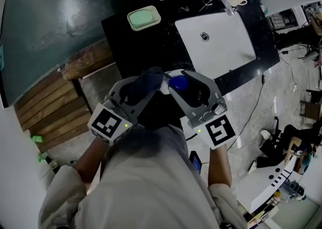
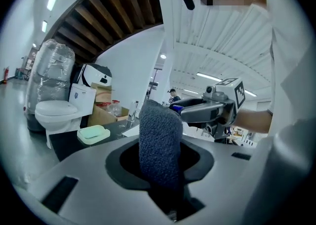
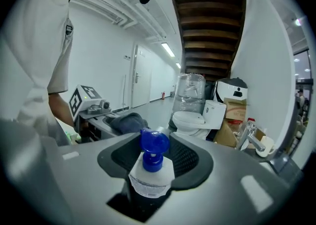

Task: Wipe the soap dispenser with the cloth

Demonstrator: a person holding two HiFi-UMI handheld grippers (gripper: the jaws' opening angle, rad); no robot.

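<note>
1. Soap dispenser (image 3: 148,179), pinched in the right tongs (image 3: 154,156), held over the desk's (image 1: 131,52) near edge.
2. Left tongs (image 2: 160,145) pinch the cloth (image 2: 158,122) over that same edge.
3. Approach step, seemingly: next, cloth must meet dispenser.

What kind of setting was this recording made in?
Probably a mock bathroom inside a lab or workshop hall: a white sink in a black counter, a toilet, and cardboard boxes beside it.

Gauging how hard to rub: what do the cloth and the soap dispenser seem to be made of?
Cloth: dark blue-grey, matte, nubby pile; looks like terry or microfibre. Soap dispenser: smooth whitish body with a printed label, likely plastic. Its pump head is glossy blue, probably moulded plastic.
</note>
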